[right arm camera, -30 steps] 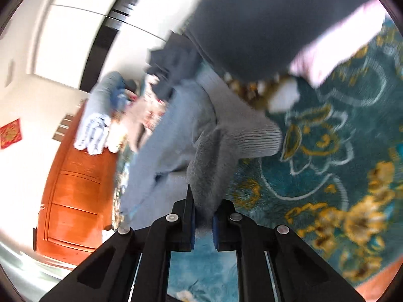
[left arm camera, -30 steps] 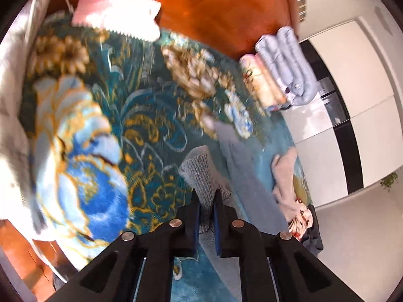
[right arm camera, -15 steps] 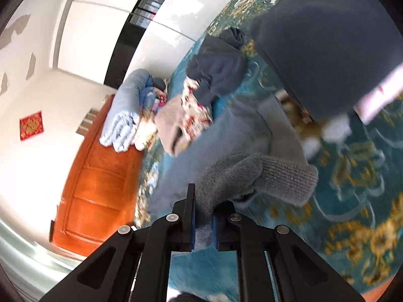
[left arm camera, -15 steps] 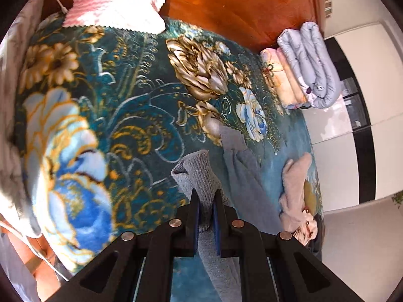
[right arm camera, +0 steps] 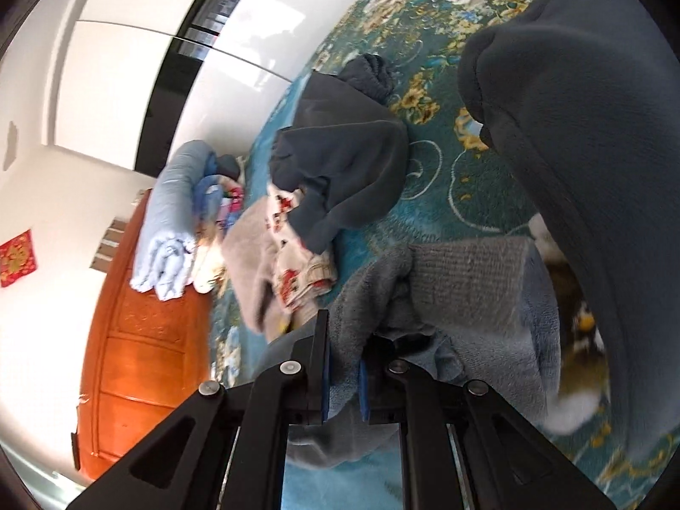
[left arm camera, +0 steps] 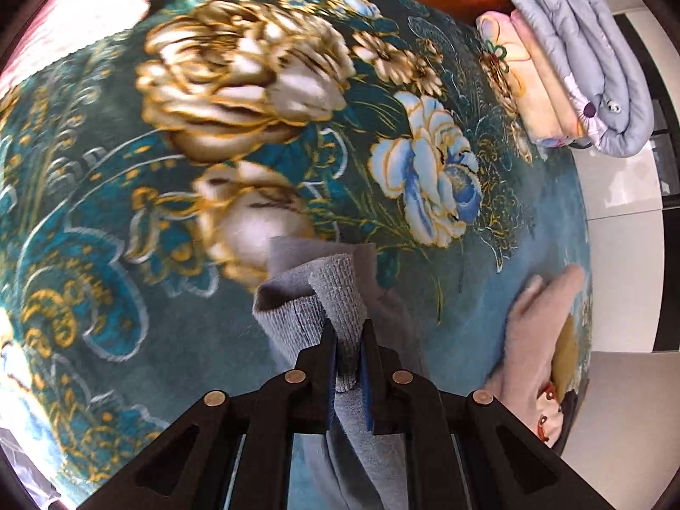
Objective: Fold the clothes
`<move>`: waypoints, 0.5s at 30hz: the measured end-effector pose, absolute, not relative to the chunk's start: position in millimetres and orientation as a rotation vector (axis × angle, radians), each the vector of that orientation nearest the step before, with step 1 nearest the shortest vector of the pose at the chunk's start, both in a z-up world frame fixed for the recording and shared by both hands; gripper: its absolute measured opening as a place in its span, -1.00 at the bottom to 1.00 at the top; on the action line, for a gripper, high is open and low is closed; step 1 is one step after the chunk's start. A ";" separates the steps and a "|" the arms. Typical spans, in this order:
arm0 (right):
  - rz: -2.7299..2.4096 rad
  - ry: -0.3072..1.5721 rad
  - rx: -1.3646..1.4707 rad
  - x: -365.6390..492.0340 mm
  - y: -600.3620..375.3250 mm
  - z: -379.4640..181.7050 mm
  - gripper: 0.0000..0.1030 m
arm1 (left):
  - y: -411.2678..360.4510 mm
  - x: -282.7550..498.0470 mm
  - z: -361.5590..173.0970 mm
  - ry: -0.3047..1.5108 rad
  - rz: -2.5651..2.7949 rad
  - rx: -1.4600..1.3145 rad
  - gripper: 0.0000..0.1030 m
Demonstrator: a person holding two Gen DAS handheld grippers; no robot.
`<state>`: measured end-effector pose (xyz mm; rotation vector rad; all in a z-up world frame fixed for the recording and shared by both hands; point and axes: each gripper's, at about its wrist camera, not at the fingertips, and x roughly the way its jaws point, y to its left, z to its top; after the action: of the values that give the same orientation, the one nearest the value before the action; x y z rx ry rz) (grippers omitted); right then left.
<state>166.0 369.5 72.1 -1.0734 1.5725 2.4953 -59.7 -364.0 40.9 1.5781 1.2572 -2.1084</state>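
Note:
A grey knit garment (left arm camera: 323,297) lies on the teal floral blanket (left arm camera: 127,233) of a bed. My left gripper (left arm camera: 348,361) is shut on its ribbed cuff end, low over the blanket. My right gripper (right arm camera: 344,365) is shut on another part of the same grey garment (right arm camera: 459,280), whose ribbed cuff folds across to the right. The rest of the garment runs under both grippers, out of sight.
A beige patterned garment (right arm camera: 272,263) and a dark blue one (right arm camera: 340,161) lie heaped beyond. Folded quilts (left arm camera: 573,51) rest by the orange wooden headboard (right arm camera: 140,340). A dark sleeved arm (right arm camera: 573,127) fills the right of the right wrist view. A pink cushion (left arm camera: 76,21) lies at the far corner.
Both grippers have dropped toward the blanket and moved forward with the grey garment still held. The garment's cuffs now lie closer to the bed surface.

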 end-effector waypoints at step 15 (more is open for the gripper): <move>2.555 1.352 -1.038 144.1 372.1 56.5 -0.15 | -366.8 -32.0 22.3 1.227 -2.525 1.372 0.26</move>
<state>144.1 372.1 56.5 -1.0383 1.3518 2.5549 -32.0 -366.8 22.3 1.3716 1.2272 -2.5250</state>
